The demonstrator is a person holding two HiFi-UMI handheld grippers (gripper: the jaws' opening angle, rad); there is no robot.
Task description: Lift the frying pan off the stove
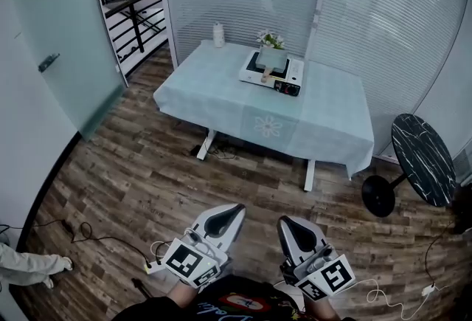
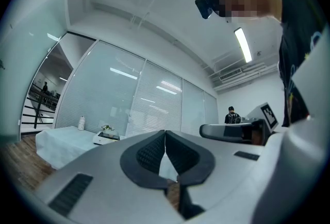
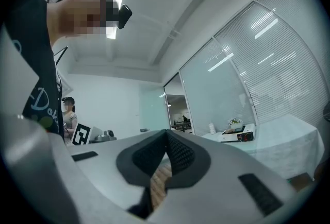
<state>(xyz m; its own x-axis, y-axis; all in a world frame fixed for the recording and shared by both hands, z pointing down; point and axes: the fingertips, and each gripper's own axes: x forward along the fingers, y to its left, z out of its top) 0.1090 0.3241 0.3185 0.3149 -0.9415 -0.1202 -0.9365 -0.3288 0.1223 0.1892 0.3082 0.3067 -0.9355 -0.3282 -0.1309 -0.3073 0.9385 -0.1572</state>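
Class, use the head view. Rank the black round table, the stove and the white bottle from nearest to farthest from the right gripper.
1. The round table stands on the floor at the right and is nearest the right gripper.
2. The stove is mid-table, ahead.
3. The white bottle stands at the far left corner of the table.

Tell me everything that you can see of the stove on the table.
The stove is a low white box, plastic or painted metal by its look, with a dark panel at its front. It stands flat on the pale tablecloth, toward the far side. A frying pan sits on top, its handle pointing over the front. Small flowers stand just behind.
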